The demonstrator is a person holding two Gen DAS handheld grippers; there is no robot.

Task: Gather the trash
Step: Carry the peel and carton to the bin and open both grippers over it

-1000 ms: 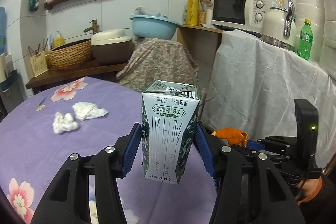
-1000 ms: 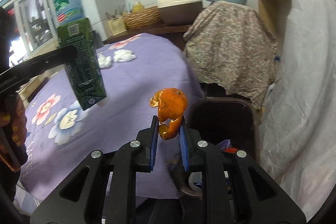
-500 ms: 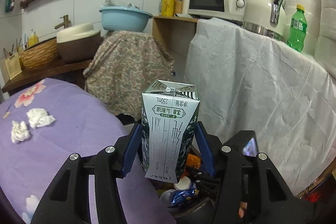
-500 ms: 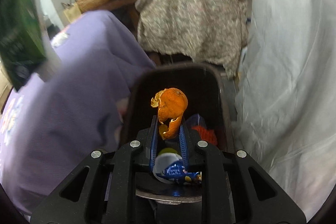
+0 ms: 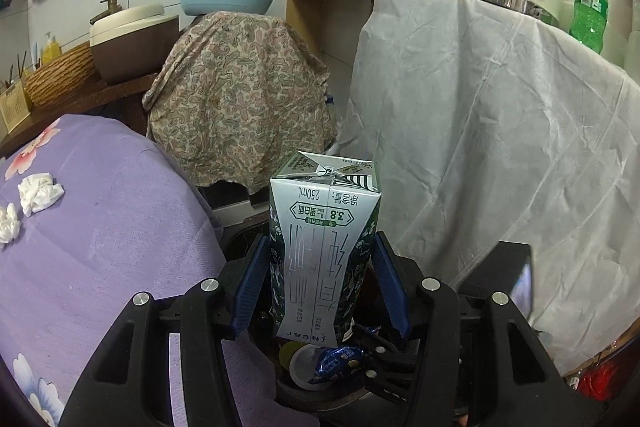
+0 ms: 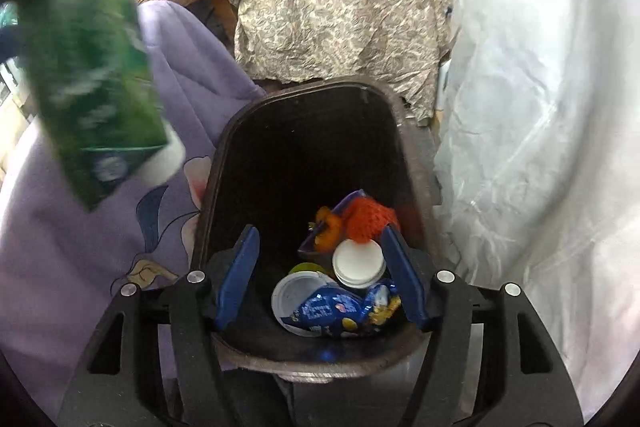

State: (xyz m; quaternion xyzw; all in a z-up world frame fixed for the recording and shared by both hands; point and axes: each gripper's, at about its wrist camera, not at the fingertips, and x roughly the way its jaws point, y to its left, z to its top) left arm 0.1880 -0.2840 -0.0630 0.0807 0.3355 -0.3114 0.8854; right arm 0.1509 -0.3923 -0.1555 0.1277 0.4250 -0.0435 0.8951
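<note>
My left gripper (image 5: 320,267) is shut on an upright green-and-white milk carton (image 5: 324,227), held just above the dark trash bin (image 5: 240,243). The carton shows blurred at the upper left of the right wrist view (image 6: 96,67). My right gripper (image 6: 320,243) hangs over the bin's (image 6: 304,95) mouth with its jaws opening and nothing between them. The orange peel (image 6: 326,227) lies in the bin among other trash. Two crumpled tissues (image 5: 40,191) rest on the purple tablecloth at the left.
The bin holds white cups (image 6: 356,263) and a blue wrapper (image 6: 332,311). A purple flowered tablecloth (image 5: 100,227) hangs left of the bin. A white sheet (image 5: 500,127) drapes the counter on the right, and a paisley cloth (image 5: 240,99) covers something behind the bin.
My right gripper came down over the bin and opened, and the orange peel dropped in. My left gripper carried the carton from over the table to above the bin.
</note>
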